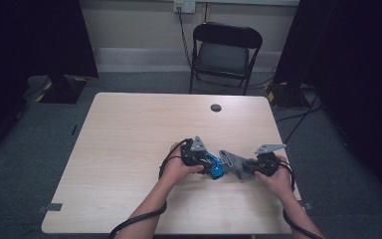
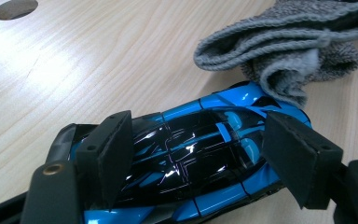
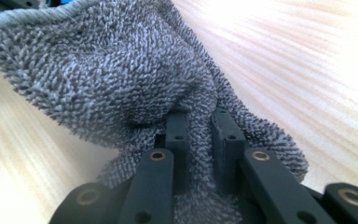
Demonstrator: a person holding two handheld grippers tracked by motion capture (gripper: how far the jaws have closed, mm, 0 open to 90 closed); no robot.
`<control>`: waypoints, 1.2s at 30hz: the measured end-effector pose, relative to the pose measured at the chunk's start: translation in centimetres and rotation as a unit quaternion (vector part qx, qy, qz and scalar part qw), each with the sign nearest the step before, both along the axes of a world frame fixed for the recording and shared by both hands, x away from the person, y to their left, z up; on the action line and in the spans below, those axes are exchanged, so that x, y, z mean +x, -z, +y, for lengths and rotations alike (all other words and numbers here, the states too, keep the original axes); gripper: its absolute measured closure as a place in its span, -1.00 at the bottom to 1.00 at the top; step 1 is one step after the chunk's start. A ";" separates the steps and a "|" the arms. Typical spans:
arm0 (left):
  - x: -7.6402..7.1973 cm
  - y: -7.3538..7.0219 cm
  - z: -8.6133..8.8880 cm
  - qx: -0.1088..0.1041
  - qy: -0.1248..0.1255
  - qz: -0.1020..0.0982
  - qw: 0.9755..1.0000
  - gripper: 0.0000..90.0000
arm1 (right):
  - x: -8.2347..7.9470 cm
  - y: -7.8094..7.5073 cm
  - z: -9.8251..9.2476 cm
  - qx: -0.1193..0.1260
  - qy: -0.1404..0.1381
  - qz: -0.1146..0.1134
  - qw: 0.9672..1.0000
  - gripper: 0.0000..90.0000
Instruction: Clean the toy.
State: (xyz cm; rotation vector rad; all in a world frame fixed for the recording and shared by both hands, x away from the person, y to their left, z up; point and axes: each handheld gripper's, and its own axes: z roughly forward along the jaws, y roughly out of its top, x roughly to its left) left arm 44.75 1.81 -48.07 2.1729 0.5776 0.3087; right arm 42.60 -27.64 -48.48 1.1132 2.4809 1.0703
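A blue and black toy car [image 2: 191, 154] lies on the wooden table [image 1: 129, 149], and my left gripper [image 2: 196, 154] is shut on its sides, one pad on each flank. From above, the car [image 1: 214, 166] shows just right of the left gripper [image 1: 210, 167]. A grey terry cloth [image 3: 121, 79] is bunched up, with my right gripper [image 3: 199, 133] shut on a fold of it. In the high view the cloth [image 1: 235, 163] lies between the two grippers, its edge resting against the car's front, and the right gripper [image 1: 252, 166] holds its right end.
A round cable hole [image 1: 216, 107] sits near the table's far edge. Behind the table stands a black folding chair [image 1: 224, 52]. Dark stands and cables lie on the floor at the back left and right. Cables trail from both grippers along the forearms.
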 end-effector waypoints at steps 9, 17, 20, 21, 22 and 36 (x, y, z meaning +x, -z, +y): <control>0.0 0.0 0.0 -0.002 0.001 0.000 1.000 -0.45 | 1.0 -0.2 0.3 -0.011 0.020 -0.004 1.000 0.77; 0.1 0.1 0.2 -0.005 0.003 -0.002 1.000 -0.44 | 1.6 -1.2 0.9 -0.015 0.040 -0.017 0.999 0.77; 0.1 0.1 0.2 -0.007 0.002 -0.002 1.000 -0.43 | 2.0 -1.5 1.1 -0.014 0.044 -0.023 0.999 0.76; 0.1 0.1 0.2 -0.007 0.002 -0.003 1.000 -0.43 | 2.1 -1.5 1.2 -0.012 0.046 -0.024 0.999 0.76; 0.1 0.1 0.3 -0.006 0.003 -0.003 1.000 -0.43 | 2.2 -1.6 1.4 -0.011 0.049 -0.025 0.998 0.76; 0.0 0.2 0.4 -0.012 0.006 -0.005 1.000 -0.42 | 5.1 -1.9 5.6 -0.016 0.083 -0.046 0.995 0.75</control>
